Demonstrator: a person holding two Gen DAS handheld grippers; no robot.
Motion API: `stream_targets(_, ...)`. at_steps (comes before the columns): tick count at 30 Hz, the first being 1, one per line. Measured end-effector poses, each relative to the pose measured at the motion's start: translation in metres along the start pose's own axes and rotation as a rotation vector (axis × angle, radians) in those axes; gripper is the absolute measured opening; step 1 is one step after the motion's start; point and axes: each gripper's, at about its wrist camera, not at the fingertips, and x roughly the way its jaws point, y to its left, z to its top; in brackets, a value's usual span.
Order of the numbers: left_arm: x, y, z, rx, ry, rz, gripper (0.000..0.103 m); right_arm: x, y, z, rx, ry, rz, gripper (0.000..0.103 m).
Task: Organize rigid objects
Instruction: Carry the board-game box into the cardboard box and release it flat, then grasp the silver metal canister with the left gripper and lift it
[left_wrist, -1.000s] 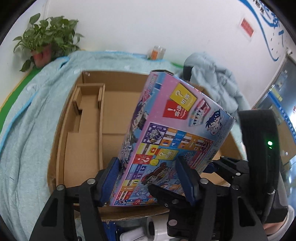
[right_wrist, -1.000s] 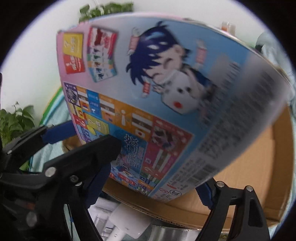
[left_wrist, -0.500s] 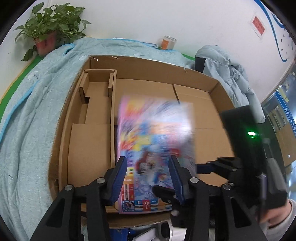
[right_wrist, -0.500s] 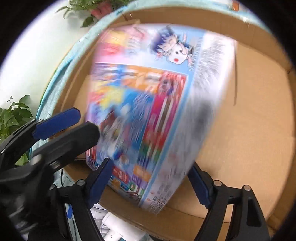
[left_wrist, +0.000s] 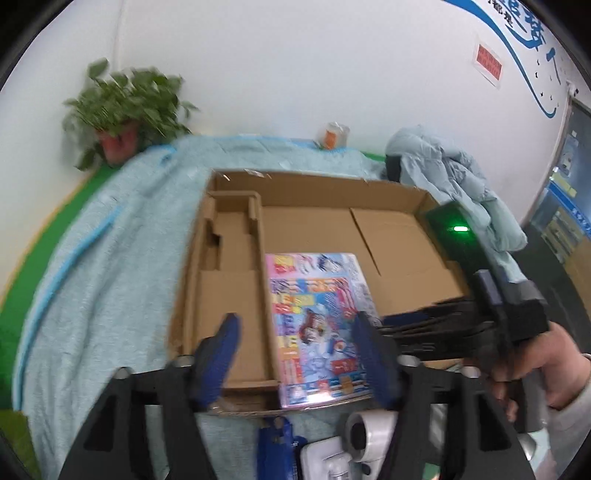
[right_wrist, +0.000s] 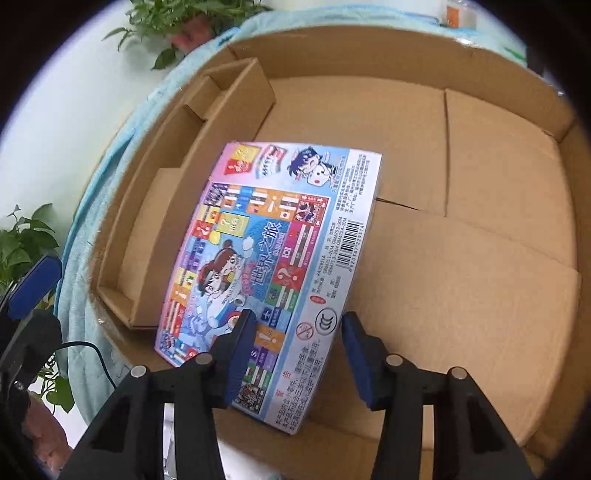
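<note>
Two grippers hang over the game box (right_wrist: 273, 258) lying flat in the cardboard box (right_wrist: 480, 280). Left gripper (left_wrist: 295, 354) has just opened wide; right gripper (right_wrist: 295, 350) has just narrowed, half open. Neither grips anything.

Glossy printed game box (right_wrist: 273, 254) in matt corrugated cardboard box (right_wrist: 480, 258)

My claw (right_wrist: 297, 345) hangs over the near end of the game box (right_wrist: 269, 258), blue pads apart and just drawn closer, gripping nothing. The game box lies flat on the floor of the cardboard box (right_wrist: 480, 258), against the divider toward its left wall, its end near the front edge.
</note>
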Motion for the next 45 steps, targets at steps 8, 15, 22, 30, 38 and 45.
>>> stream_targets(8,-0.061,-0.019,-0.024,0.043,-0.208,0.019,0.102,-0.103,0.006,-0.083,0.03,-0.292,-0.102,0.079)
stream_targets(15,-0.072,-0.039,-0.041,-0.031,-0.084,-0.095,0.001,-0.147,-0.005,-0.142,0.046,-0.401,-0.243,0.057)
stream_targets(22,-0.107,-0.072,-0.069,-0.021,-0.191,-0.122,0.102,-0.161,0.0,-0.17,0.059,-0.481,-0.297,0.085)
stream_targets(30,-0.129,-0.098,-0.089,0.027,-0.239,-0.058,0.102,-0.165,-0.002,-0.192,0.068,-0.486,-0.236,0.097)
stream_targets(38,-0.126,-0.103,-0.115,-0.024,-0.159,-0.042,0.102,-0.158,-0.029,-0.207,0.133,-0.399,-0.107,0.098)
stream_targets(45,-0.111,-0.097,-0.114,-0.037,-0.116,-0.081,0.102,-0.125,-0.033,-0.194,0.119,-0.264,0.021,0.098)
